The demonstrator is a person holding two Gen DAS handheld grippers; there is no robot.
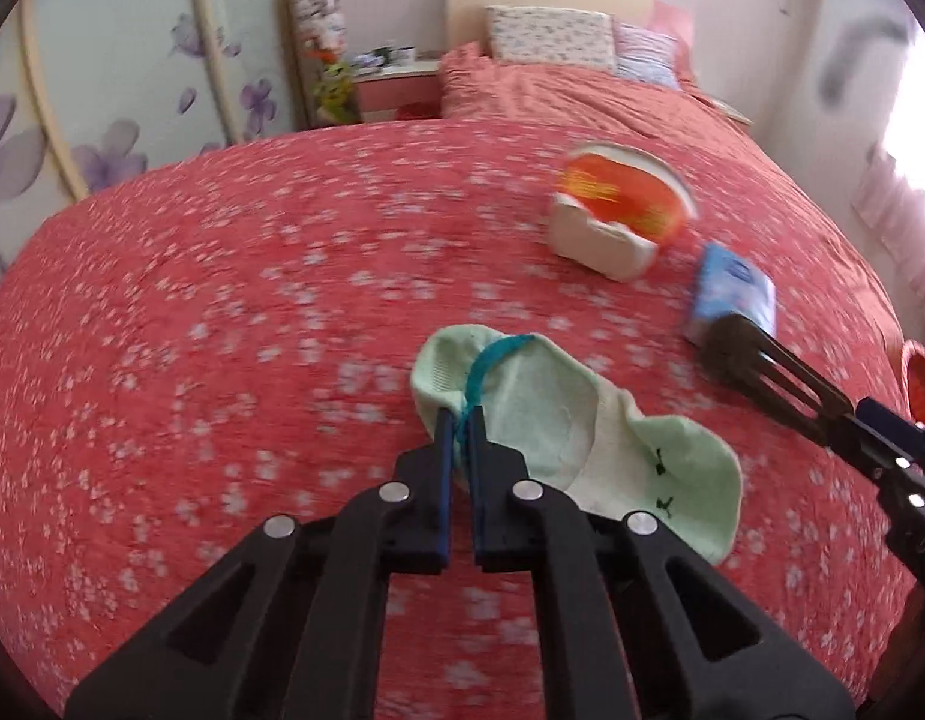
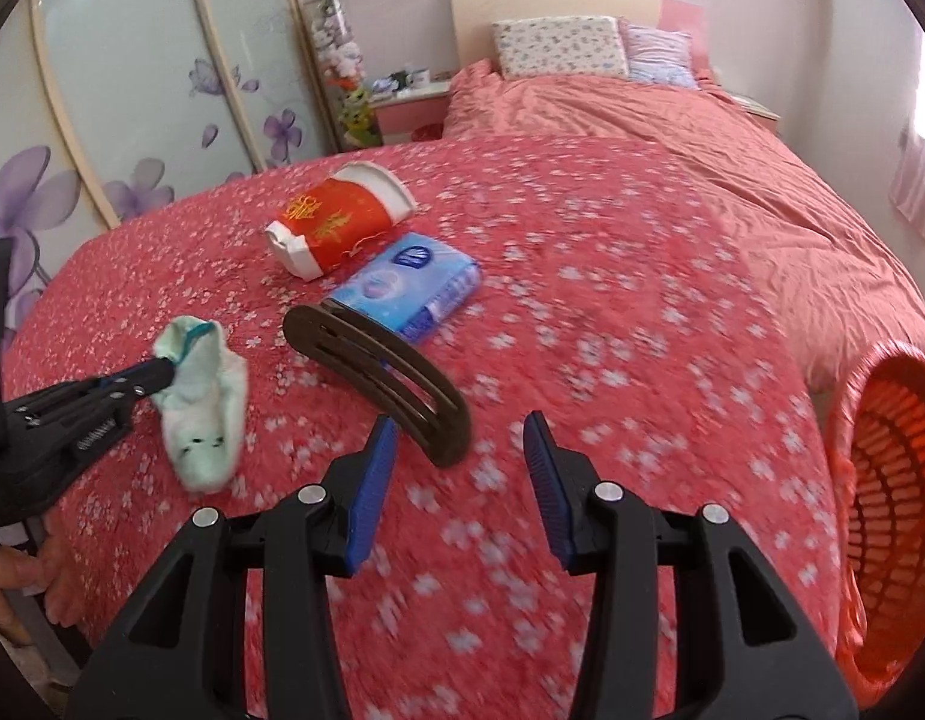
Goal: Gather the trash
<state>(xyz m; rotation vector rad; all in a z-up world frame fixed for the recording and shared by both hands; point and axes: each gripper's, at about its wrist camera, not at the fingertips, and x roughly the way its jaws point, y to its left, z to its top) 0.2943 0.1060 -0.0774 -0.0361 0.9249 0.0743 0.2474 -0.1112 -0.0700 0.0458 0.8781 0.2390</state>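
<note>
The left gripper point(image 1: 459, 420) angles down over a red flowered bedspread point(image 1: 222, 300), its jaws clamped on the teal-trimmed cuff of a pale green sock point(image 1: 558, 420), which hangs limp from the tips. Right of the sock lies a curved dark brown slotted piece point(image 2: 378, 372), hard and smooth, its purpose unclear. Beyond that piece sit a crumpled red-and-white paper cup point(image 2: 336, 222) on its side and, just beside it, a soft blue tissue pack point(image 2: 408, 288). The right gripper point(image 2: 459, 450) tilts down with jaws apart and nothing between them, its left finger near the brown piece. Far right of the sock, an orange plastic lattice basket point(image 2: 888, 480) stands at the bed's edge.
</note>
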